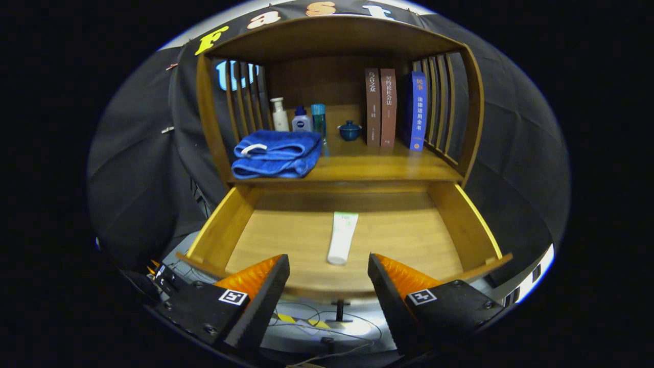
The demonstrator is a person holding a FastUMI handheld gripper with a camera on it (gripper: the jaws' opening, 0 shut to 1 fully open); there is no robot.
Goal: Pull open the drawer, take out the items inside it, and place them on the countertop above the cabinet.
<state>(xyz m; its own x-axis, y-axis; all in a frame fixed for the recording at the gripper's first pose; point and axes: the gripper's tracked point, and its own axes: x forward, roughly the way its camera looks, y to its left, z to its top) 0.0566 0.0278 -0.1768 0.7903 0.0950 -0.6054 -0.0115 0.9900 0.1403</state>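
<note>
**Drawer open, one tube left to lift**

Black cloth is hung behind a wooden cabinet [337, 102], whose countertop [378, 166] serves as the desk. On it are seen a folded blue towel [278, 153] at about 10 o'clock from the drawer's middle, three bottles [299, 118] behind the towel, a small lidded pot [350, 131] and a row of books [393, 108] toward 1 o'clock.

The drawer [460, 225] is pulled fully out. A single white tube [342, 237] is laid on its floor, lengthwise, near the middle, with its near end just ahead of the tool [328, 266]. The tool's fingers are held wide apart and nothing is gripped — the tube is lined up with the gap at 12 o'clock.

The risks are judged as follows. The tube lies flat and looks smooth, so it could be pushed along the floor or squeezed out sideways if the fingers are closed too high. The drawer's front edge could be struck on the descent — the fingers sit close above it. On the desk, the free space at centre is narrow, and the pot could be knocked.
</note>
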